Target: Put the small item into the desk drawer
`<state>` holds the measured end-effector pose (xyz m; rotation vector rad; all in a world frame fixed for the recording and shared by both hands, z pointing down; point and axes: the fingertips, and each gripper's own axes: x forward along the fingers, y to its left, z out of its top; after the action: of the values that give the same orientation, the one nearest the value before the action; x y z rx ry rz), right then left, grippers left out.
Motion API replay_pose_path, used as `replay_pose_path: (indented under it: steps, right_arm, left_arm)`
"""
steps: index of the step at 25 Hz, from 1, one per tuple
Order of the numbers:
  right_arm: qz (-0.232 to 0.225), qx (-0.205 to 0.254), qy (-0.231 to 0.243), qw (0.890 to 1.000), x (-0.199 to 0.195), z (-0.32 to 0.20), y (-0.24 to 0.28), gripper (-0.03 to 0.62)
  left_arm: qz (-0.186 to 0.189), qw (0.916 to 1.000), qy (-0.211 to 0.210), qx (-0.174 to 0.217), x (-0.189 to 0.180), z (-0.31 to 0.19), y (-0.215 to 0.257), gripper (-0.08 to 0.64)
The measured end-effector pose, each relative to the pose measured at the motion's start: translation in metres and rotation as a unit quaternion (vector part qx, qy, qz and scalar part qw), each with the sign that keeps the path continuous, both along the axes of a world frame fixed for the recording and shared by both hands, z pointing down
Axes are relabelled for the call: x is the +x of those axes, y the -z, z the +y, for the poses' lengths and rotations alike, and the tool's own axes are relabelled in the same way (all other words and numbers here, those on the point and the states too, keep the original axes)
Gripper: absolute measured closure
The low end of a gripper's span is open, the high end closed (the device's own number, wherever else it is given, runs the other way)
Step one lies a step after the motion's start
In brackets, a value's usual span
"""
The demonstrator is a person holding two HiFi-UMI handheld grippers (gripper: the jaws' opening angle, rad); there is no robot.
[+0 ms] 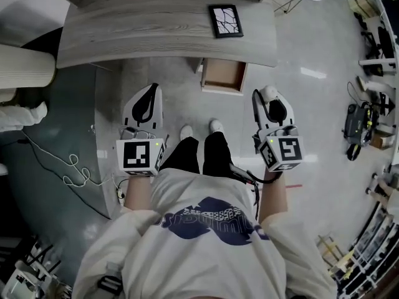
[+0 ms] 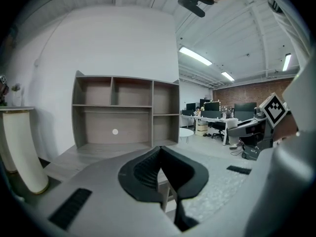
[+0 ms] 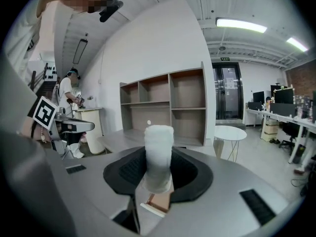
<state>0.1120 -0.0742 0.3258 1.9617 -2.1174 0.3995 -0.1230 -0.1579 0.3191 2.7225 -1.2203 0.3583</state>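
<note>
Nothing is reading clearly; the dark blue print (image 1: 212,220) on the shirt (image 1: 187,257), lower centre of the head view, is blurring into shapes; the two marker cubes (image 1: 140,156) (image 1: 283,151) are showing only black-and-white squares; the small sign (image 3: 224,59) above the far door (image 3: 227,93) is appearing too tiny.

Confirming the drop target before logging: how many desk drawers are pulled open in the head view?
1. The open drawer sits under the desk front edge, right of centre, just ahead of the person's shoes. Closed drawers under the top may be hidden.
</note>
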Motion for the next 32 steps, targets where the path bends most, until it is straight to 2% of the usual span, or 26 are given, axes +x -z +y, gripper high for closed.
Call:
replay_pose_path:
  steps: [6,11,15,18,22,28,32]
  right_arm:
    - [-0.01,-0.031,0.03,0.999,0.005,-0.019,-0.041,0.466]
    - [0.0,-0.053,0.061,0.997,0.019,-0.037,-0.083,0.466]
    - [0.022,-0.086,0.087,0.992,0.033,-0.056,-0.138,0.466]
    - [0.039,-0.124,0.111,0.985,0.041,-0.063,-0.183,0.466]
    - [0.077,-0.144,0.15,0.975,0.043,-0.076,-0.225,0.466]
    - [0.114,-0.173,0.199,0.958,0.034,-0.085,-0.28,0.466]
    - [0.155,-0.214,0.231,0.937,0.024,-0.084,-0.311,0.466]
  left_arm:
    - [-0.023,0.9997,0.009,-0.004,0.01,-0.002,-0.026,0.551]
    - [-0.028,0.9993,0.017,-0.016,0.029,-0.004,-0.052,0.551]
    - [-0.033,0.9991,0.015,-0.024,0.048,-0.006,-0.078,0.552]
    - [-0.031,0.9988,0.012,-0.035,0.064,-0.001,-0.1,0.552]
    - [-0.041,0.9983,-0.004,-0.042,0.084,0.001,-0.128,0.551]
    - [-0.038,0.9983,0.006,-0.043,0.089,-0.001,-0.161,0.551]
    - [-0.037,0.9979,0.016,-0.05,0.087,-0.001,-0.177,0.551]
